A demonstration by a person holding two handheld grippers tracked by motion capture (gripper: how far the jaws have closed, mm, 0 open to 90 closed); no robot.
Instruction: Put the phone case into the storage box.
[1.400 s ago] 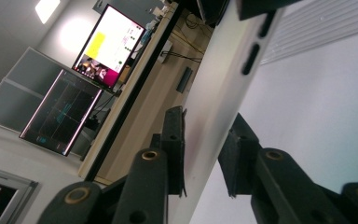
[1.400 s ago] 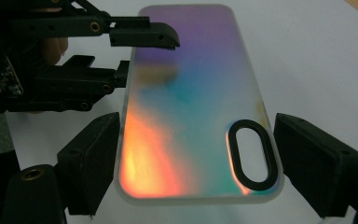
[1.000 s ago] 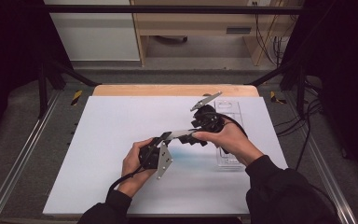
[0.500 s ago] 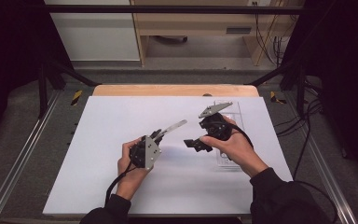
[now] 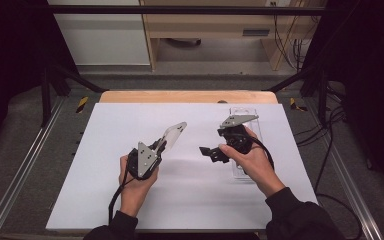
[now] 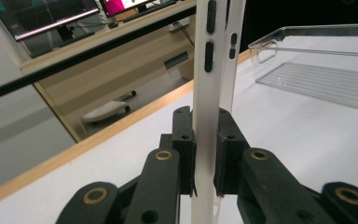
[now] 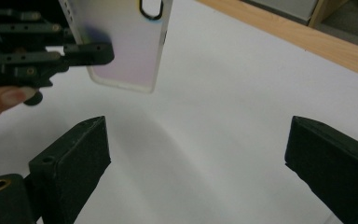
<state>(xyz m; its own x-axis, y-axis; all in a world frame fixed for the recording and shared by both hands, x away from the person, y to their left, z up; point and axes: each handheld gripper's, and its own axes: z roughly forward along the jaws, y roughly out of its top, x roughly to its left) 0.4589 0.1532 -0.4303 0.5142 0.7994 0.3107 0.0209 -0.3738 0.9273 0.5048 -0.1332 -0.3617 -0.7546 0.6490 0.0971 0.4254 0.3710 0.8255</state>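
Observation:
A translucent frosted phone case [image 5: 174, 134] hangs above the white table, tilted up and to the right. My left gripper [image 5: 160, 146] is shut on its lower end. In the left gripper view the case [image 6: 209, 88] stands edge-on between the pressed pads of that gripper [image 6: 205, 140]. My right gripper [image 5: 208, 152] sits a short way to the right of the case, pointing left. Its jaws have just been opening and stand open [image 7: 196, 154] with nothing between them. The case [image 7: 126, 42] shows ahead of them at upper left.
A clear plastic tray [image 5: 244, 112] lies on the table under and behind the right hand, also visible as a tray [image 6: 317, 70] beyond the case. The white tabletop [image 5: 105, 200] ends in a wooden strip [image 5: 180, 96] at the far edge. Cables [image 5: 325, 165] lie off the right side.
The two grippers met at the case a second ago. The right gripper has let go and opened, and the left hand has drawn the case away to the left.

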